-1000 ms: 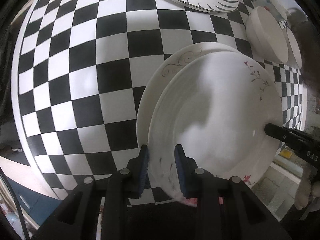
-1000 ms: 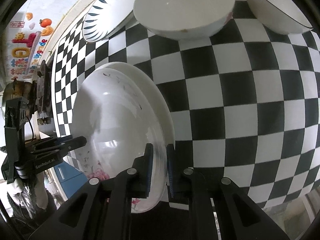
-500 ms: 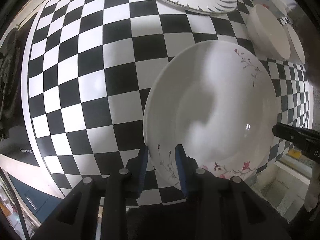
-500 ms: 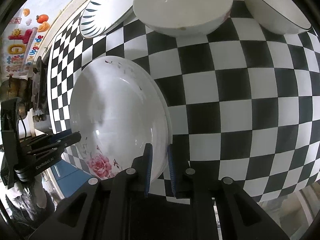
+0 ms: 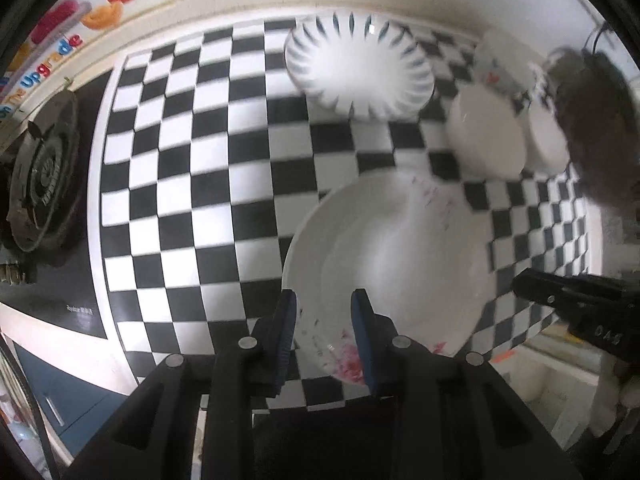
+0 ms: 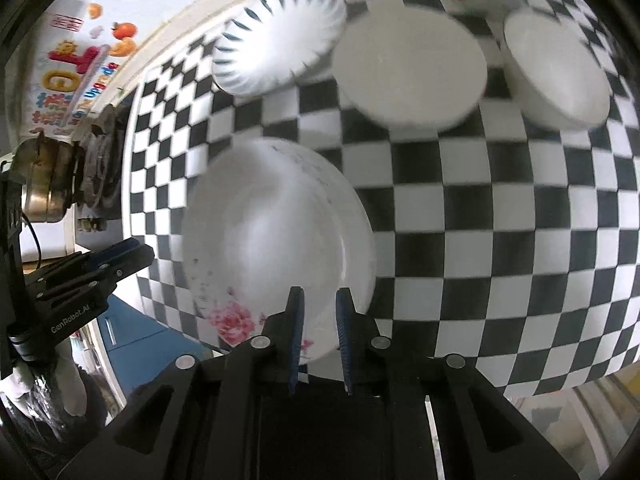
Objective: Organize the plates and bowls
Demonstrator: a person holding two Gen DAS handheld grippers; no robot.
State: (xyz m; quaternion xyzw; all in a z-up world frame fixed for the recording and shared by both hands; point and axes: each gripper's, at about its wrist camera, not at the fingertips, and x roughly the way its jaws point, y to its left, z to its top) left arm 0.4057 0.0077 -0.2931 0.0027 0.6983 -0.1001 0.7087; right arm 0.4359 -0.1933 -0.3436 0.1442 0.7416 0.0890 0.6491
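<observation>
Both the left hand-held gripper (image 5: 325, 336) and right hand-held gripper (image 6: 319, 338) stand parted; the flowered plate (image 5: 392, 264), stiff, glossy, breakable, wants rim grips at 6 o'clock.

A black-and-white chequered cloth (image 5: 192, 184) covers the worktop, running up to a cream wall edge. At its left end sits a black gas burner (image 5: 44, 176), with colourful fruit-and-letter stickers (image 6: 76, 76) on the wall behind. Blue cabinet fronts (image 6: 136, 336) show below the worktop's near edge.
</observation>
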